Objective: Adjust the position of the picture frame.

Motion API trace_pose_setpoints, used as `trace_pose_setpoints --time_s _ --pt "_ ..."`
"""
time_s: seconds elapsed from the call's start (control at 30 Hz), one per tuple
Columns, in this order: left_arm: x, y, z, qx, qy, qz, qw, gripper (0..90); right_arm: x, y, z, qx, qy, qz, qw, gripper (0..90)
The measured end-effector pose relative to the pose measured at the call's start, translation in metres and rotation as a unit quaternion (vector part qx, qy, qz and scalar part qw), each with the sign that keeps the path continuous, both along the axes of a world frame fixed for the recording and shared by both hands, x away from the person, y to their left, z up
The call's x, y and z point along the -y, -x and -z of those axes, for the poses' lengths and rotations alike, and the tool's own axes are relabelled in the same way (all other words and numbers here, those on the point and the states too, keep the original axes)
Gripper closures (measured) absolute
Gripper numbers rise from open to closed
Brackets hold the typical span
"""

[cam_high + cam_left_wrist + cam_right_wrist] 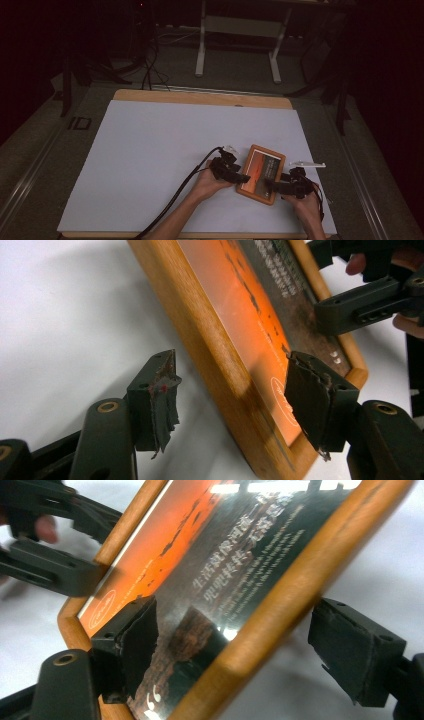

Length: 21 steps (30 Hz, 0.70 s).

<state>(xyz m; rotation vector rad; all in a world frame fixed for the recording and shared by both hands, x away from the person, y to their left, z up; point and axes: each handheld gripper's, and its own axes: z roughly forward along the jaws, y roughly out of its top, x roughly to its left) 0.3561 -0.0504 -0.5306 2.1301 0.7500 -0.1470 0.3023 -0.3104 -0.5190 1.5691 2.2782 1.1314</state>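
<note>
A wooden picture frame point(261, 174) with an orange and dark print lies on the white sheet at the front right. My left gripper point(242, 177) is at its left side. In the left gripper view the left gripper point(235, 395) stands open astride the frame's point(215, 345) wooden edge, one pad over the sheet and one over the glass, neither pressing. My right gripper point(270, 184) is at the frame's near right corner. It point(242, 647) is open too, with the frame's point(280, 595) edge between its jaws and the outer pad clear of the wood.
The white sheet point(165, 150) covers a wooden tabletop point(200, 97). A small white strip point(307, 163) lies right of the frame and a small white piece point(231, 148) lies above the left gripper. A black cable point(185, 185) trails to the front edge. Desk legs point(200, 45) stand beyond the table.
</note>
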Motion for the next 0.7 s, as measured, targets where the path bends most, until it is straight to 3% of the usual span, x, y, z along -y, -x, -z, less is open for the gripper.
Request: trace_pose_setpoints --time_s 0.13,0.37,0.53,0.7 --pt "0.004 -0.002 0.004 -0.01 0.003 0.007 0.9999 38.5 -0.003 -0.002 0.004 -0.006 -0.002 -0.004 1.0 19.7" --pt "0.008 -0.01 0.009 -0.045 0.029 0.013 0.9985 37.4 0.0 -0.003 0.006 -0.016 -0.024 -0.005 0.9996 24.4" --pt "0.01 -0.01 0.006 -0.049 0.014 0.008 0.9987 38.0 0.002 -0.003 0.006 -0.016 -0.025 -0.009 0.9995 26.1" --pt "0.005 -0.006 -0.004 -0.042 0.015 0.001 0.999 45.3 0.009 0.001 -0.003 -0.003 -0.041 -0.01 0.9991 39.0"
